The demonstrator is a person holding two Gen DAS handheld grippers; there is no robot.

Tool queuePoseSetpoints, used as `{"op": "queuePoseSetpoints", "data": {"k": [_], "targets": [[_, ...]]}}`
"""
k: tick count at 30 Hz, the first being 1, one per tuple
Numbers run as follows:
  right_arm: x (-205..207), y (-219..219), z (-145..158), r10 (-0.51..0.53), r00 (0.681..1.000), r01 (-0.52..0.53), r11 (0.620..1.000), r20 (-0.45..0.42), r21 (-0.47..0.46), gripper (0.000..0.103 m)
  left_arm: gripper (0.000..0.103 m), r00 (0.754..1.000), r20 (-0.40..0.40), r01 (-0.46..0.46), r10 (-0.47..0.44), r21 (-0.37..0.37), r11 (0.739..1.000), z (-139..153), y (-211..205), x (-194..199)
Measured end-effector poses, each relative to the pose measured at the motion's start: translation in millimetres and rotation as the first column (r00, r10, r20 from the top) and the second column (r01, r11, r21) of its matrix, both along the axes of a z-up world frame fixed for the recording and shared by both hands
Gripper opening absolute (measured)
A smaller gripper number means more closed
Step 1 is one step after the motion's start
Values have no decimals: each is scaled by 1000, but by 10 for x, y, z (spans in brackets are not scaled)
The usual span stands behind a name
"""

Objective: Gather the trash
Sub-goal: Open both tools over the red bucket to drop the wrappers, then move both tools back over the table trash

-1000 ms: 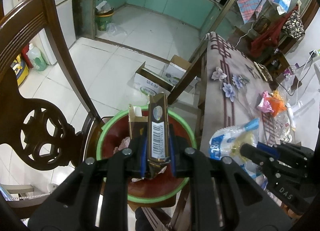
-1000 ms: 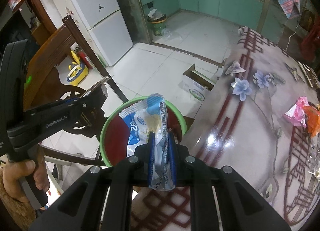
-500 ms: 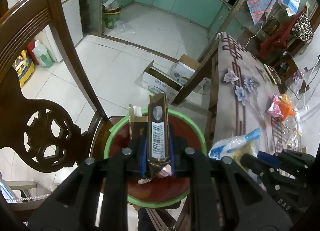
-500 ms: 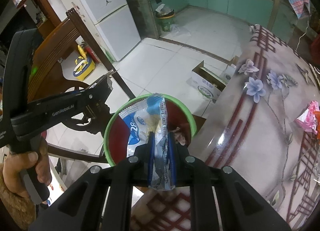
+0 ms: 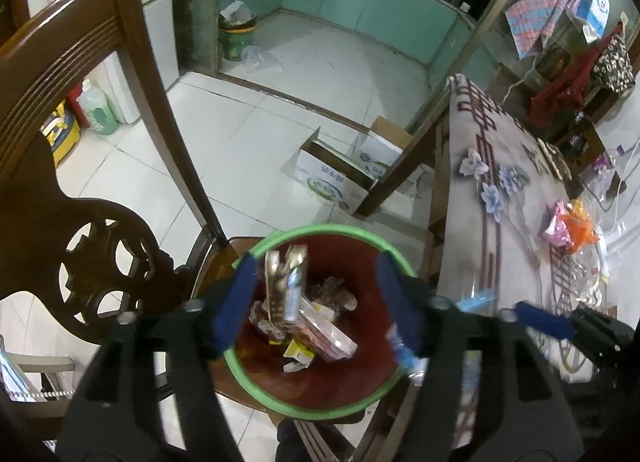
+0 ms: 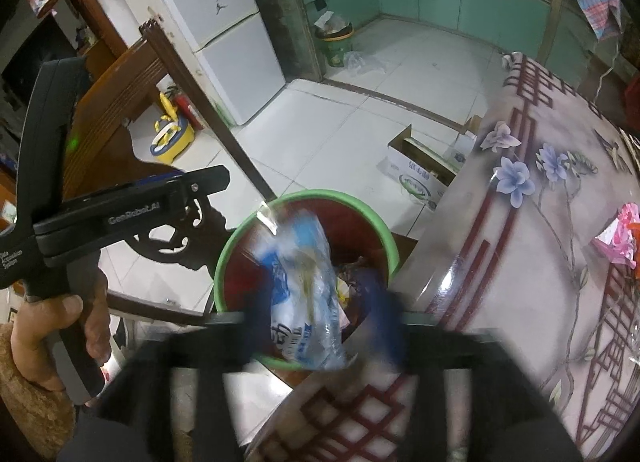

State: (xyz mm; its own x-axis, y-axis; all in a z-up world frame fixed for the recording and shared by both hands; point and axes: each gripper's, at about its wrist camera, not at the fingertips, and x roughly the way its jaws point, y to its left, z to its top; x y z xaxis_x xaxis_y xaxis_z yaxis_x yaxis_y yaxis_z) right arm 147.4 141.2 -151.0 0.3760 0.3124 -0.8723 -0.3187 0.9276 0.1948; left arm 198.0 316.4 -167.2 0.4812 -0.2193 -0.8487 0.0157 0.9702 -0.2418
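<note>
Home dining rm; fridge, teal kitchen cabinets, carved chair, floral table

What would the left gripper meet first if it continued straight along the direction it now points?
Probably the gold carton dropping between the opening jaws of the left gripper, then the trash in the green-rimmed bin; depth is uncertain.

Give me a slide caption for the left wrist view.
Left hand-held gripper opening above the green-rimmed bin, dropping a gold box among the trash.
</note>
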Motion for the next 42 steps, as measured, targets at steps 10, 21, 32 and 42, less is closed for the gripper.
{"op": "queuePoseSetpoints", "data": {"k": [10, 21, 32, 42], "targets": [[-104, -148, 169, -38, 998, 38, 999, 44, 2, 69, 72, 998, 56, 4, -4, 1, 1000, 254, -39, -122], [-507, -584, 438, -148, 982, 147, 989, 116, 17, 75, 79, 989, 138, 61, -59, -9, 998, 578, -306, -470], [-965, -1279, 463, -279, 955, 275, 960, 101, 58, 75, 79, 967, 116, 226, -227, 17, 974, 569, -1157, -854], [-1303, -2365, 482, -355, 928, 352, 935, 111, 42, 77, 80, 948, 107, 300, -300, 12, 954, 584, -2184, -1170]]}}
